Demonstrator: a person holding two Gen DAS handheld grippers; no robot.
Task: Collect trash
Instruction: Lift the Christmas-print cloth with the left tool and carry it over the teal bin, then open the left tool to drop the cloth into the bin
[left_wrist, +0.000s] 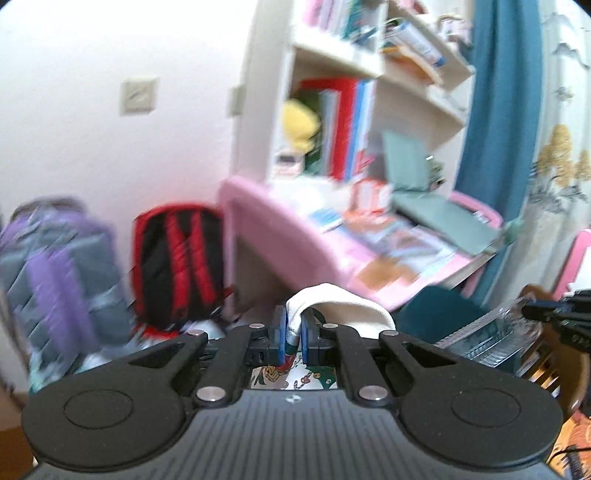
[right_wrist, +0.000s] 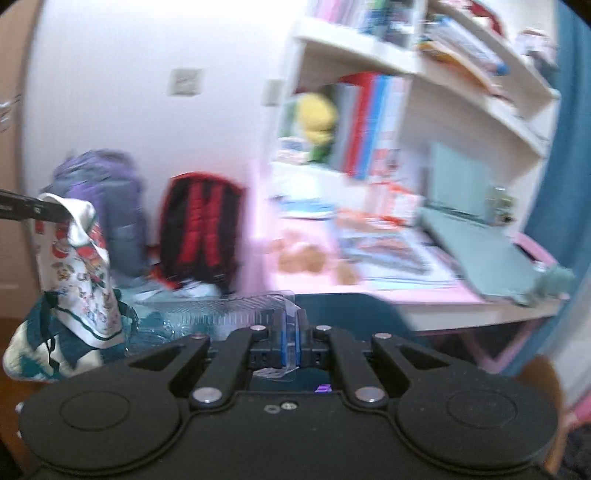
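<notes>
My left gripper (left_wrist: 293, 325) is shut on the white cloth edge (left_wrist: 332, 302) of a patterned bag. In the right wrist view the left gripper (right_wrist: 55, 213) comes in from the left edge, and the patterned bag (right_wrist: 81, 280) hangs down from it. My right gripper (right_wrist: 293, 332) is shut on the rim of a clear plastic container (right_wrist: 221, 314), which sticks out to the left of the jaws. The left wrist view shows that clear plastic container (left_wrist: 491, 336) at the right, with the right gripper (left_wrist: 535, 312) clamped on its corner. Both views are blurred by motion.
Ahead stands a pink desk (left_wrist: 280, 236) covered with papers and books, under white bookshelves (right_wrist: 461, 110). A red-and-black backpack (left_wrist: 181, 258) and a purple backpack (left_wrist: 55, 269) lean against the white wall. A teal chair back (right_wrist: 351, 310) is close ahead; a teal curtain (left_wrist: 495, 110) hangs right.
</notes>
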